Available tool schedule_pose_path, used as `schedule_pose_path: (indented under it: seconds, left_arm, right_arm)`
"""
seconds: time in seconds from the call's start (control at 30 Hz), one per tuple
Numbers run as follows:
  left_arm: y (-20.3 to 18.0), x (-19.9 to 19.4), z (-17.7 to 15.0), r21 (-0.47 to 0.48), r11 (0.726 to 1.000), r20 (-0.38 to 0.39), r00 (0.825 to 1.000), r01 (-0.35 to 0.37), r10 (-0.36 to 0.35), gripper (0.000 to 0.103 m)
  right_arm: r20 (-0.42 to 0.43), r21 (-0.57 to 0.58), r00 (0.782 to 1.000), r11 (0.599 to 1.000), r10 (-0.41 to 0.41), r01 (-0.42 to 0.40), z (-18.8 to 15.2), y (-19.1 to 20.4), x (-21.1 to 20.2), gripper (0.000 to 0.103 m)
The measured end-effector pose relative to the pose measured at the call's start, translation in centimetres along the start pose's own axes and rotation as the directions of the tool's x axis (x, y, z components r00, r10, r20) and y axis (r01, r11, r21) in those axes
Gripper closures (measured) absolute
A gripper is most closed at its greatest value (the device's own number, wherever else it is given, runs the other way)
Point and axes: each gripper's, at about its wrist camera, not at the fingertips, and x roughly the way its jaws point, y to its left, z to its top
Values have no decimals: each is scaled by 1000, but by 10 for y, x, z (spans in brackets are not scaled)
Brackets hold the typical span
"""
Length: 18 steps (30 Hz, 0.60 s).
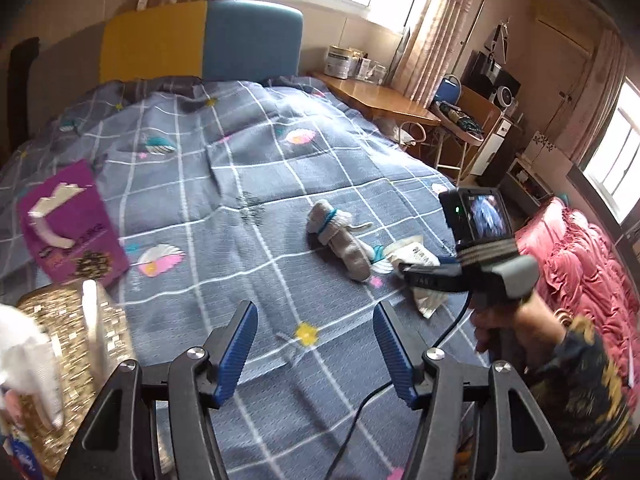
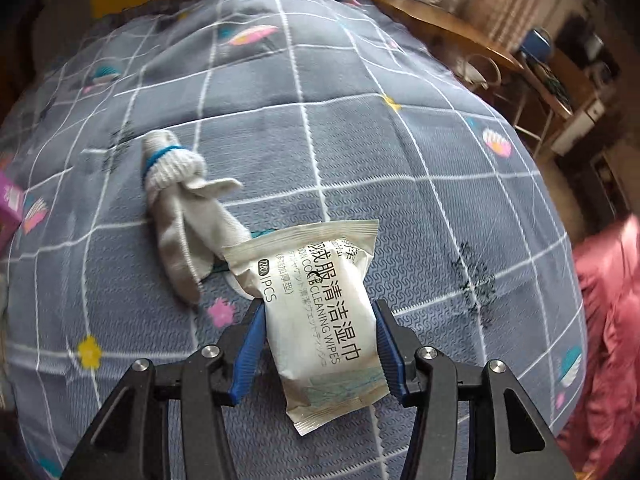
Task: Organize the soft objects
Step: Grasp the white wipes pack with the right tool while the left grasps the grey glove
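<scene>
The right hand-held gripper (image 2: 318, 330) is clamped across the middle of the wipes pack (image 2: 324, 308), ready for lifting off the bed (image 2: 400, 184). The rolled sock (image 2: 180, 208) lies at its ten o'clock. The left hand-held gripper (image 1: 316, 340) hovers wide, empty.

A wooden desk (image 1: 380, 98) stands beside the checked bedspread (image 1: 248, 184).

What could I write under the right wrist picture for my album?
The right hand-held gripper squeezes a white pack of cleaning wipes beside a rolled grey sock on the checked bedspread.
</scene>
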Motion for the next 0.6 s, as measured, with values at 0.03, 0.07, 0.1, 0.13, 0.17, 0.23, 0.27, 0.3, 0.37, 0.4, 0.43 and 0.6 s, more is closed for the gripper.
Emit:
schedule_pose_path:
  seconds: [0.03,0.07,0.1,0.13,0.17,0.23,0.27,0.3,0.37,0.4,0.43,0.6]
  left_arm:
    - [-1,10,4,-7,1000,-16,1000,-3,3,42]
    - [-2,19,7,-14,1000,-29,1000,1,-1,43]
    - [-2,30,11,-23,1000,-40,999,10,-11,43]
    - [-2,40,15,-30,1000,-48,999,6,-8,45]
    - [-4,53,19,-33,999,-60,998,-2,0,46]
    - [-5,73,25,-42,999,-82,997,8,-12,48]
    - [-7,85,29,-50,999,-93,996,15,-20,49]
    - [-10,97,34,-45,999,-97,995,16,-20,49]
    - [-16,115,41,-33,999,-108,994,12,-15,49]
    - [-19,124,45,-36,999,-116,993,16,-20,49]
    - [-21,135,51,-41,999,-121,992,19,-23,49]
    - [-25,178,70,-93,995,-161,986,18,-33,49]
  right_arm:
    - [-2,9,1000,1000,12,-12,2,-1,6,48]
    - [-8,24,999,999,31,-31,0,-2,9,49]
    - [-23,44,998,998,50,-49,-1,-4,13,49]
    - [-29,64,998,996,62,-60,-1,-8,16,49]
    - [-27,75,998,995,63,-61,-3,-9,16,49]
    - [-15,75,998,995,62,-61,-2,-9,14,50]
    - [-9,76,998,995,63,-62,-2,-9,13,51]
    - [-9,75,998,995,65,-64,-2,-9,13,51]
    - [-24,79,997,994,73,-71,-2,-8,15,51]
    - [-36,89,996,993,81,-78,-1,-9,16,51]
    - [-48,112,994,990,97,-92,-1,-13,18,50]
    - [-58,157,990,981,129,-118,-2,-19,20,50]
